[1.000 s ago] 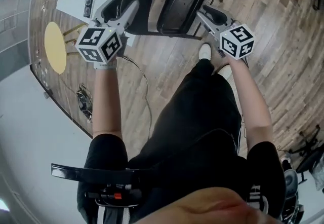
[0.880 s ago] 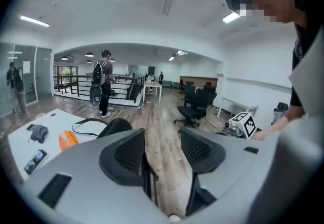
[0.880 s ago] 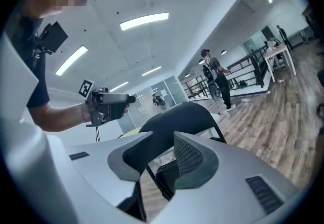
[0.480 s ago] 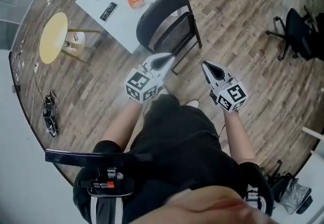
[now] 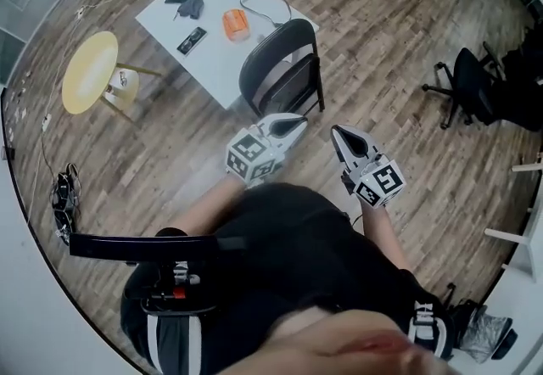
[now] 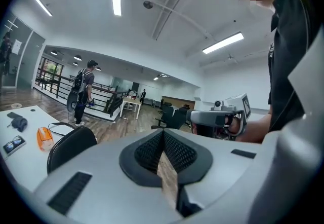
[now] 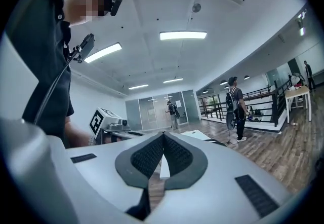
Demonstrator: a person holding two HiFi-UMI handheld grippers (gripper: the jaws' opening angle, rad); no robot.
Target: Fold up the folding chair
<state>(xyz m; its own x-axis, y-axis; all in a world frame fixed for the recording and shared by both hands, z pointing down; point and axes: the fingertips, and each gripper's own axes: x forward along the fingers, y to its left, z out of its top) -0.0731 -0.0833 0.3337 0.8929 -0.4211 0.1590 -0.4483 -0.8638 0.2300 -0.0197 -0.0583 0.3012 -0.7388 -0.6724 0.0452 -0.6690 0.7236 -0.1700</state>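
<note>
The black folding chair [image 5: 284, 68] stands upright on the wood floor against the white table [image 5: 212, 55], its seat tipped up close to the backrest. Both grippers hang in the air in front of my body, a short way back from the chair and touching nothing. My left gripper [image 5: 299, 120] is shut and empty, its jaws just closed. My right gripper [image 5: 336, 132] is also shut and empty. In the left gripper view the pads [image 6: 152, 149] meet, with the chair back [image 6: 71, 146] low at the left and the right gripper [image 6: 217, 116] ahead. The right gripper view shows closed pads [image 7: 152, 154].
On the white table lie an orange object [image 5: 235, 24] and several small dark items. A yellow round stool [image 5: 89, 68] stands to the left and a black office chair [image 5: 475, 85] to the right. Cables [image 5: 64, 195] lie by the wall. People stand far off.
Both grippers have let go of the chair and drawn back and up toward my body, jaws now shut. The chair stands farther away, folded flatter than a second ago.
</note>
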